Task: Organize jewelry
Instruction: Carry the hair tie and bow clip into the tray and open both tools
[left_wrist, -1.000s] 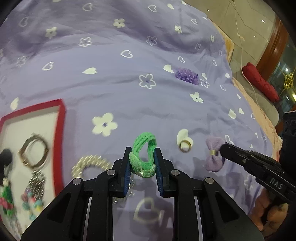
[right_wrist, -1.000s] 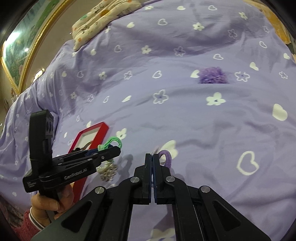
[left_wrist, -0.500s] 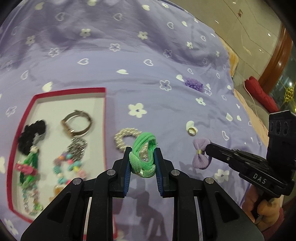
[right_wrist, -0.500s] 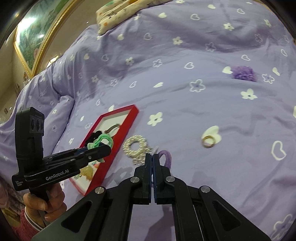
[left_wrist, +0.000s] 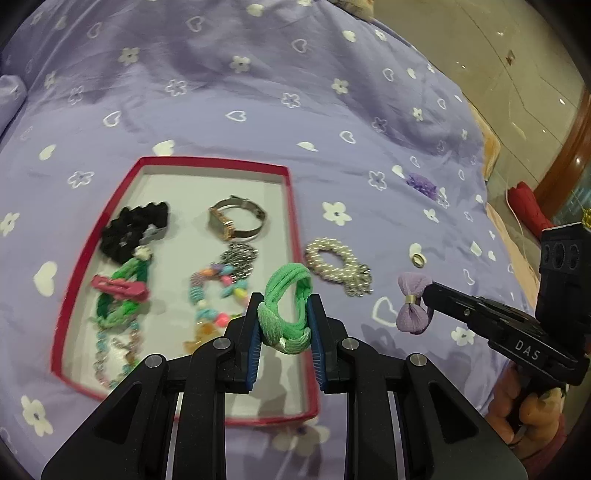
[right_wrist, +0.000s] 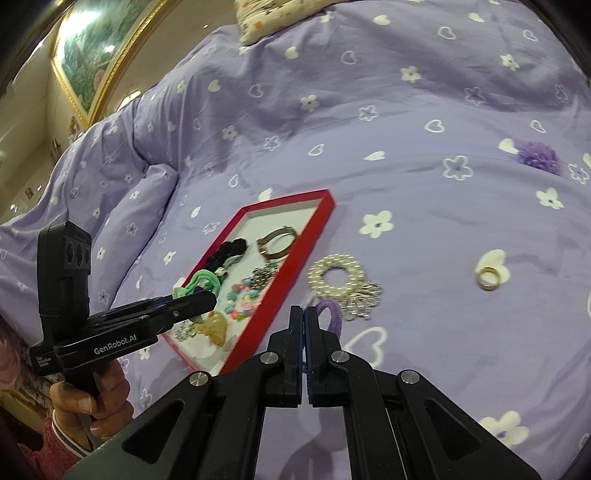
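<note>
Over the red tray (left_wrist: 291, 206) on the bed (left_wrist: 258, 92), both grippers are loaded up and looks like we're at the drop-off step; left gripper (left_wrist: 284, 314) has its fingers clamped on a green hair tie (left_wrist: 284, 306), held in the air above the tray's near right corner; right gripper (right_wrist: 304, 332) has its fingers pressed together on a purple bow tie (left_wrist: 412, 302), off to the right of the tray over the sheet; from the right wrist view you only see the elastic loop (right_wrist: 330, 314) sticking out past the fingers

Tray already has a black scrunchie (left_wrist: 135, 227), a watch (left_wrist: 236, 221), a pink clip (left_wrist: 120, 290) and some beaded stuff (left_wrist: 218, 291); outside it on the sheet are a pearl bracelet (left_wrist: 336, 262) just beside the tray's right wall, a small ring (left_wrist: 419, 260) and a purple flower thing (left_wrist: 421, 182) further out

My guess for next: nudge the left one a bit further in over a bare patch of tray floor, lower, then let go; the near right part looks free; right one then has to cross over the wall and do the same without the two grippers bumping; three loose bits left after that
</note>
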